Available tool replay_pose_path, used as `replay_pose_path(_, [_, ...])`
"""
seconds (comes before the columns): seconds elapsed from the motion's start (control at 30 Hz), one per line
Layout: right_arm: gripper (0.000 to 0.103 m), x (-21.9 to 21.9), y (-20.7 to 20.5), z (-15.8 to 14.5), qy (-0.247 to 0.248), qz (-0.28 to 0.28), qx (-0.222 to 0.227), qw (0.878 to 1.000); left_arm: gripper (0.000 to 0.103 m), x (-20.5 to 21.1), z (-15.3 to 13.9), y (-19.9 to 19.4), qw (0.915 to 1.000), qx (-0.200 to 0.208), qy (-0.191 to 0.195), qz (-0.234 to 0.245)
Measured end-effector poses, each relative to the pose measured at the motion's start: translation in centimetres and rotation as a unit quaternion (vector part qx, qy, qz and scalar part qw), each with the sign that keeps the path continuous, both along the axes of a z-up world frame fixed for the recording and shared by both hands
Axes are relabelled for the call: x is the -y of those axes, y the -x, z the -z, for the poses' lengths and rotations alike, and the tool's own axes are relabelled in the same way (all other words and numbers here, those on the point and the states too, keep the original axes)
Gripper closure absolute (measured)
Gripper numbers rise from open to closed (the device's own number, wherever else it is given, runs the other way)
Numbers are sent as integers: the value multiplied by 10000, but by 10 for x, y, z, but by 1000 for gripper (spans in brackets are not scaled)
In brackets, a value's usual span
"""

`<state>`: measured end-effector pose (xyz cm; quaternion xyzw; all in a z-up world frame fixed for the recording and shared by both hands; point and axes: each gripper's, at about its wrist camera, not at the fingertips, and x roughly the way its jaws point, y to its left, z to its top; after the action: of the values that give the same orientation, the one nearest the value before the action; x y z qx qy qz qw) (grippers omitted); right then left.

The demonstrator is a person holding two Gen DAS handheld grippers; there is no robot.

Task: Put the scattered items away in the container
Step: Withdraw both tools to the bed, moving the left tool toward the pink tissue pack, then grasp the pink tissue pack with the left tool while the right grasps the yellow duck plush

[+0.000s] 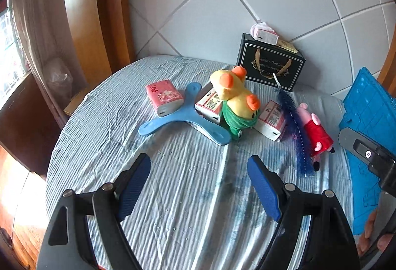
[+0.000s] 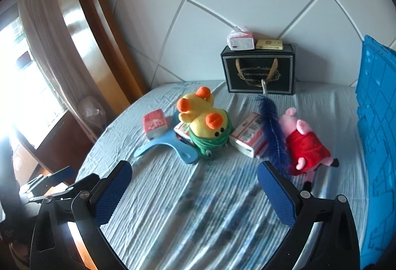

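Jaws gape empty, yellow plush duck (image 1: 235,96) beyond.

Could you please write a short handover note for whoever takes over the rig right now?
Left tool: open, empty, over bare bedsheet.
Right tool: open, empty, likewise short of the pile.
Items in a cluster ahead: yellow duck plush, blue hanger, three tissue packs, blue feather, pig plush.
Blue crate stands at the right edge.
Done: nothing seen moved into the crate yet.
Left: every scattered item.
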<state>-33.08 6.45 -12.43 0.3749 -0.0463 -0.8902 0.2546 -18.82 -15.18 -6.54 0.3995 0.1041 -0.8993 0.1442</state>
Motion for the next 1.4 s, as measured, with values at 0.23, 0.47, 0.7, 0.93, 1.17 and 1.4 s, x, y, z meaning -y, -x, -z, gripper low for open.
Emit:
replay_pose_path(0.23, [0,83,17,31,-130,850,450,9953,23,106,37,44,9965,271,-317,718])
replay_pose_path(0.47, [0,146,41,57,-384,1228,824,9883,23,187,63,85,9948,527,-426,760])
replay_pose_path(0.7, [0,192,88,97,-389,998,1162,9874,23,216,95,121,9928,861,-523,648])
replay_pose_path(0.93, [0,195,147,121,-567,1088,1199,9852,23,216,129,177,9897,1167,-577,596])
replay_pose_path(1.17, [0,176,200,119,-1191,1199,830,9821,23,204,149,244,9870,1398,-669,419])
replay_pose_path(1.4, [0,182,230,145,-1849,841,688,9767,17,196,189,297,9779,1947,-726,215])
